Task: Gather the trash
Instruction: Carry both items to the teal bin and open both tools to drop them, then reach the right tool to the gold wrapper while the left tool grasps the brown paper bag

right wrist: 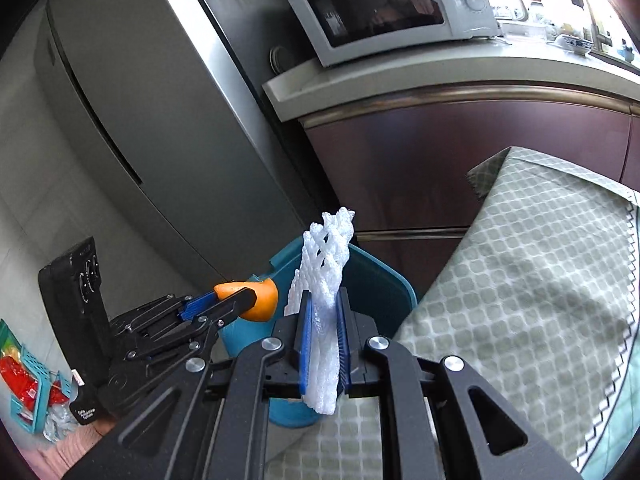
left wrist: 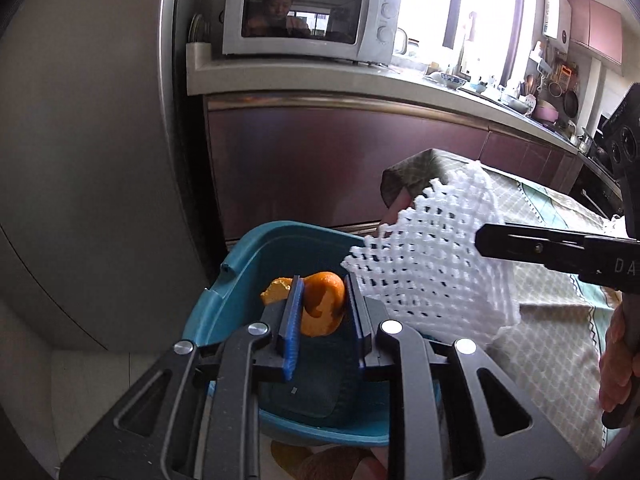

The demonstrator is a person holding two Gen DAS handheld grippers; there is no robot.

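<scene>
My left gripper (left wrist: 322,300) is shut on a curl of orange peel (left wrist: 325,304), held over the open teal bin (left wrist: 240,272). The same peel (right wrist: 264,300) shows in the right wrist view at the tips of the left gripper (right wrist: 244,300). My right gripper (right wrist: 324,308) is shut on a white foam fruit net (right wrist: 326,280), which sticks up past the fingertips in front of the teal bin (right wrist: 376,280). In the left wrist view the net (left wrist: 432,256) hangs wide from the right gripper (left wrist: 492,240), beside the bin's right rim.
A table with a green patterned cloth (right wrist: 520,280) stands right of the bin. Behind are a grey fridge (right wrist: 132,100), maroon cabinets (left wrist: 340,152) and a microwave (left wrist: 312,16) on the counter. A teal basket with red packets (right wrist: 24,384) lies on the floor at left.
</scene>
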